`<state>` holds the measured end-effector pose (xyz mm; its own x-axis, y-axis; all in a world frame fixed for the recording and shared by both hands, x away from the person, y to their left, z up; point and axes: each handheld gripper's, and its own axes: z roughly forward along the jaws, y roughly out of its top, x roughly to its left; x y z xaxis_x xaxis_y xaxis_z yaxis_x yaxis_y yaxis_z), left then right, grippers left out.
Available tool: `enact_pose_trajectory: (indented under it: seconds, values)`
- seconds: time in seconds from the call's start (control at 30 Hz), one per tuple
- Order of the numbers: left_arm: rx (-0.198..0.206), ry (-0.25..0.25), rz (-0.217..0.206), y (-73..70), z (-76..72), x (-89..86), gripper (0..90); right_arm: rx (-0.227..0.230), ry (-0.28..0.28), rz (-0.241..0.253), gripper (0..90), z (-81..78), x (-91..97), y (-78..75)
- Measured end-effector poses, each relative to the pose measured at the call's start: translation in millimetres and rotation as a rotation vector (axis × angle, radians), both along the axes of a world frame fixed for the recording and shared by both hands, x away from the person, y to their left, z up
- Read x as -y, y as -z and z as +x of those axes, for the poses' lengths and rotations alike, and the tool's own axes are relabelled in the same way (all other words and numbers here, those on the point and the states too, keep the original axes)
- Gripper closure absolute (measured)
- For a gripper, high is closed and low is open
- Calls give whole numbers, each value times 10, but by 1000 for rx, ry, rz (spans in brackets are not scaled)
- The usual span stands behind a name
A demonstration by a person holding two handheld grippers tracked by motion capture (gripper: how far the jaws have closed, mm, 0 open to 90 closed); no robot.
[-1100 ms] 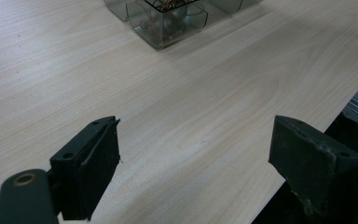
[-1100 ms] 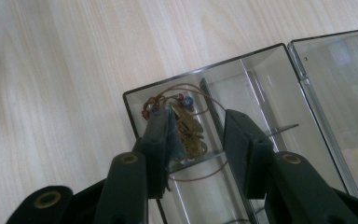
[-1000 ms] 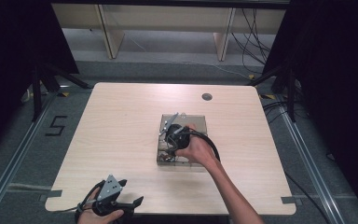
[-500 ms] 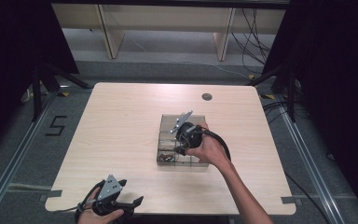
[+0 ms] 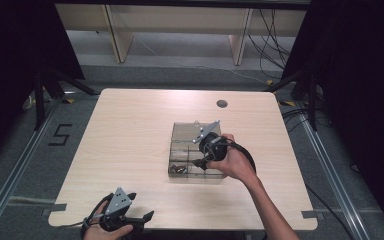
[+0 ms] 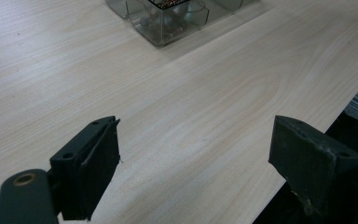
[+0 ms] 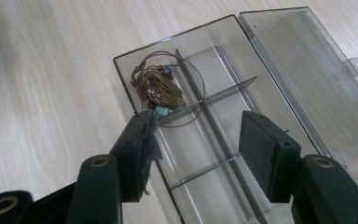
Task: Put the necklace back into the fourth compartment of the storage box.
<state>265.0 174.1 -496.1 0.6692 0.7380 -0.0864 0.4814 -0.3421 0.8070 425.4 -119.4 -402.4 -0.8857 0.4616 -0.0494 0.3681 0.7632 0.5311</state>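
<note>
Necklace sits bunched in the near-left corner compartment of the clear box at mid-table, just ahead of the right gripper, whose jaws have just been opening, half-wide and empty, while the left gripper gapes wide far off.

We see a pale wooden table on a grey floor marked "5". Behind it we see wooden shelf legs, cables and black curtains.
</note>
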Motion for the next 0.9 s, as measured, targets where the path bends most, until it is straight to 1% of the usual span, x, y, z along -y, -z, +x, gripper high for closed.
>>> enact_pose_trajectory:
  seconds: [0.03,0.07,0.1,0.13,0.17,0.2,0.23,0.27,0.3,0.33,0.37,0.4,0.43,0.47,0.53,0.57,0.63,0.67,0.7,0.73,0.77,0.8,0.83,0.87,0.9]
  values:
    - [-5,-5,-3,3,0,2,156,2,-2,4,456,-4,16,2]
    - [-5,-5,-3,3,0,2,156,-14,11,6,453,-22,29,4]
    - [-16,-11,-13,9,-7,11,156,-10,10,9,453,-26,49,5]
    - [-16,-11,-13,9,-7,11,156,-10,10,9,453,-26,49,5]
    - [-15,-11,-12,9,-7,13,156,-24,21,28,451,-42,81,1]
    - [-15,5,10,-1,-5,-1,156,-24,21,28,451,-42,81,1]
    - [-7,-1,8,-1,-8,9,156,-7,3,33,448,-32,111,5]
    - [-17,-12,-14,10,-13,22,156,-17,23,28,448,-53,121,0]
    - [-12,9,20,0,-3,-4,156,-16,19,34,448,-60,127,3]
    - [-12,9,20,0,-3,-4,156,-16,19,34,448,-60,127,3]
    - [-4,-2,4,5,2,4,156,0,12,54,448,-71,139,10]
    - [-4,0,4,3,-1,2,156,1,-1,50,447,-73,146,4]
    - [-3,-1,3,3,-1,3,156,-5,2,55,447,-93,144,12]
    - [-3,0,4,2,-1,2,156,0,10,46,446,-102,155,0]
    - [-3,0,3,5,2,4,156,-4,11,57,444,-122,166,-2]
    - [-5,-5,-4,11,0,11,156,3,-1,67,442,-120,172,4]
    - [-3,-7,-12,17,0,17,156,0,-2,65,440,-126,184,-4]
    - [-3,5,9,10,3,2,156,3,4,68,438,-135,188,3]
    - [-5,15,27,-2,3,-10,156,-8,22,68,436,-151,196,3]
    - [-2,8,19,-2,3,-3,156,-13,22,76,434,-160,202,4]
    - [0,9,18,-3,0,-8,156,-7,4,65,431,-155,219,9]
    - [0,9,18,-3,0,-8,156,-3,16,71,429,-162,225,16]
    - [-1,0,3,0,-1,0,156,-13,27,78,428,-177,225,24]
    - [-1,0,3,0,-1,0,156,-13,27,78,428,-177,225,24]
    - [-5,-5,-1,2,-3,4,156,-20,8,71,426,-183,239,20]
